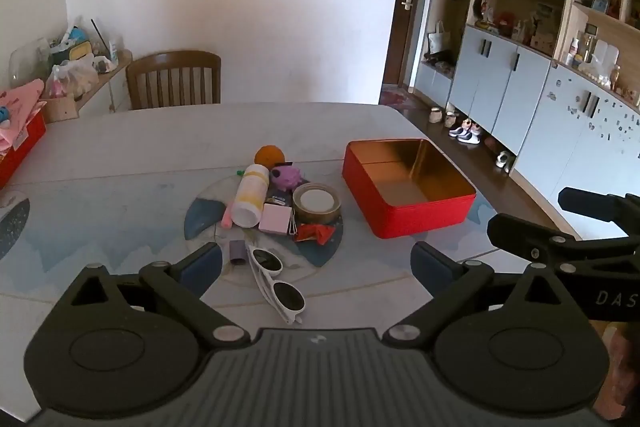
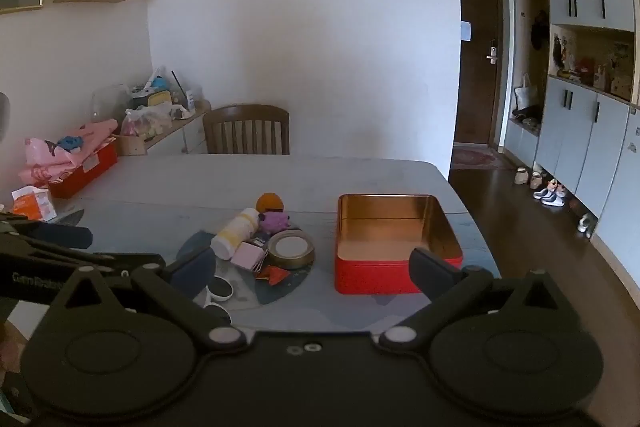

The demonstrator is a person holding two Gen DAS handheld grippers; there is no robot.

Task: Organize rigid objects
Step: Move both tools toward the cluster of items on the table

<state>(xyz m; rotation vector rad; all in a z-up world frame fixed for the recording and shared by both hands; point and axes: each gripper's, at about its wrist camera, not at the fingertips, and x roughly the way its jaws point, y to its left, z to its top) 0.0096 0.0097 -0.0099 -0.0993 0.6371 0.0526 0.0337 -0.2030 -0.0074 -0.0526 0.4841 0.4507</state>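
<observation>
**A:** Where did you have the tongs at that moment?

**B:** You held both sets above the near edge of the tabletop [image 1: 120,147], spread wide and gripping nothing. The left tongs [image 1: 316,263] faced the pile head-on; the right tongs [image 2: 316,271] sat further right, facing the red tin [image 2: 396,251].

**A:** And the things to be sorted?

**B:** They lay heaped on the round mat, ahead of you and left of the tin: a white bottle [image 1: 250,195], an orange ball [image 1: 269,155], a purple toy [image 1: 285,177], a tape roll [image 1: 317,203], a pink box [image 1: 275,219] and a red wrapper [image 1: 316,231]. The white sunglasses [image 1: 276,279] lay nearest, just beyond the left tongs and between their fingers as seen. The tin stood open and empty, well apart from the heap.

**A:** So what did the next reach hinge on?

**B:** The sunglasses' long axis, I'd judge. It ran away from you, slanting toward the far left, roughly along the left fingers. Your left hand was plainly nearer, but you'd likely have needed to turn the wrist so the fingers closed across the frame, not along it.

**A:** And the right?

**B:** From there, only one lens [image 2: 221,289] showed past its left finger.
</observation>
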